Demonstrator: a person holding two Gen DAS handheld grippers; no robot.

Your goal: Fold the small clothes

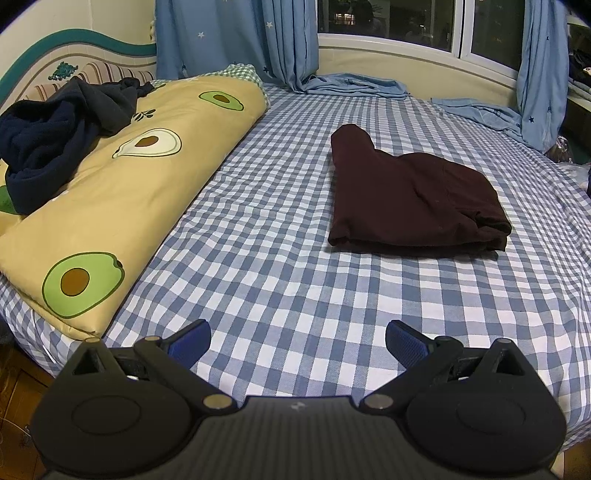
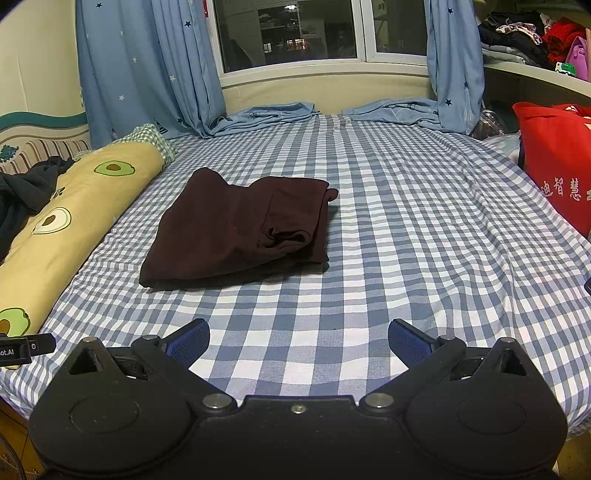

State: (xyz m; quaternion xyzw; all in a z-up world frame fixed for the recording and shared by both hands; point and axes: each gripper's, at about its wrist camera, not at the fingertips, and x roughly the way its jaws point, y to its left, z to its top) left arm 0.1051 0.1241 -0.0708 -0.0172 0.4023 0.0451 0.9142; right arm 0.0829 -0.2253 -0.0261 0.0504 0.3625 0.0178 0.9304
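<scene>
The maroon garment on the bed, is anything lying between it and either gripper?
Nothing visible: only bare checked sheet separates the open left gripper and open right gripper from the maroon garment.

A folded garment (image 2: 240, 229) lies on the bed (image 2: 406, 229), near its middle. To its left, along the bed's edge, lies a rolled quilt (image 1: 122, 192) with a crumpled jacket (image 1: 55, 136) on its far end. Behind the bed hang curtains (image 2: 144, 66) under a window (image 2: 288, 33). A bag (image 2: 557, 162) stands at the bed's right.
</scene>
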